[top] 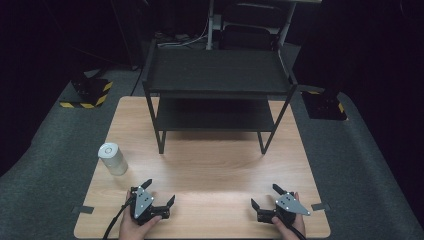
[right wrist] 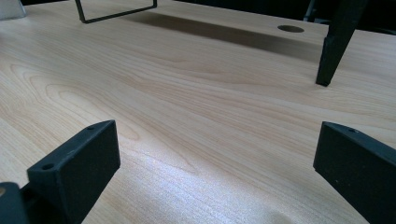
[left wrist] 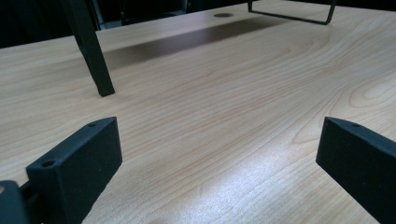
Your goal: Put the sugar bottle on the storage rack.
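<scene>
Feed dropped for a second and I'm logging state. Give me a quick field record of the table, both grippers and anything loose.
table: wooden top
rack: black two-shelf rack at the far side, both shelves bare
loose item: white cylinder, upright, near left edge
left gripper: open, holding nothing, near front edge
right gripper: open, holding nothing, near front edge

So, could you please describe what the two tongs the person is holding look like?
Both are black two-jaw tools. The left tongs and right tongs each carry a grey three-cornered plate on top. The jaws are chunky black blocks with small round holes. A black cable trails from the left one. No sleeves are visible at the hands.
</scene>
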`<state>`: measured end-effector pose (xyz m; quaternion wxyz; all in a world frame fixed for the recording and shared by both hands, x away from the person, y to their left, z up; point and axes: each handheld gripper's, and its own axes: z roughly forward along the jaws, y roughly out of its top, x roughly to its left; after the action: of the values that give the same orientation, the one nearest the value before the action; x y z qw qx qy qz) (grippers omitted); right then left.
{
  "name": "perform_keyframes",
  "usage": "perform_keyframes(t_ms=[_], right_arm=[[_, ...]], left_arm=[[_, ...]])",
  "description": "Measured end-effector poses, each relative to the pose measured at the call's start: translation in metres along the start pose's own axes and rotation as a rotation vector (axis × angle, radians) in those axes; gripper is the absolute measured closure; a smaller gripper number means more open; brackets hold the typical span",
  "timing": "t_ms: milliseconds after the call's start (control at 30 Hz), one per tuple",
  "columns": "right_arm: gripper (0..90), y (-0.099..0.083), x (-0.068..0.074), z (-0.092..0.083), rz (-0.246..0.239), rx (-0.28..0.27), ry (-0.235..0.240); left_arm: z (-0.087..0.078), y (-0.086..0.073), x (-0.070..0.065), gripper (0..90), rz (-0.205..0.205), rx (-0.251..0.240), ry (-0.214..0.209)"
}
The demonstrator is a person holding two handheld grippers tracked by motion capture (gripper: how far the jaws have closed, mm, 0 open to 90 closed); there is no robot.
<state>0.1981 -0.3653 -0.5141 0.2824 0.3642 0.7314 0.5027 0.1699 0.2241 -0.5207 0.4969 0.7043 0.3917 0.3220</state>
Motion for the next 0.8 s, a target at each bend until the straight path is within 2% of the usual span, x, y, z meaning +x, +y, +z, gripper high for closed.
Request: perform_keyframes(t_ms=[300,500,800], right_arm=[[0.0,0.000,0.000,0.000,0.000,-0.001,0.002],[0.0,0.000,-0.001,0.000,0.001,-0.001,0.004],[0.0,0.000,-0.001,0.000,0.003,-0.003,0.004]], left_arm=[[-0.015,0.004,0.000,0.5,0.006,-0.086,0.005],[-0.028,0.006,-0.001,0.5,0.009,-0.123,0.094],[-0.048,0.004,0.014,0.5,-0.022,-0.147,0.196]])
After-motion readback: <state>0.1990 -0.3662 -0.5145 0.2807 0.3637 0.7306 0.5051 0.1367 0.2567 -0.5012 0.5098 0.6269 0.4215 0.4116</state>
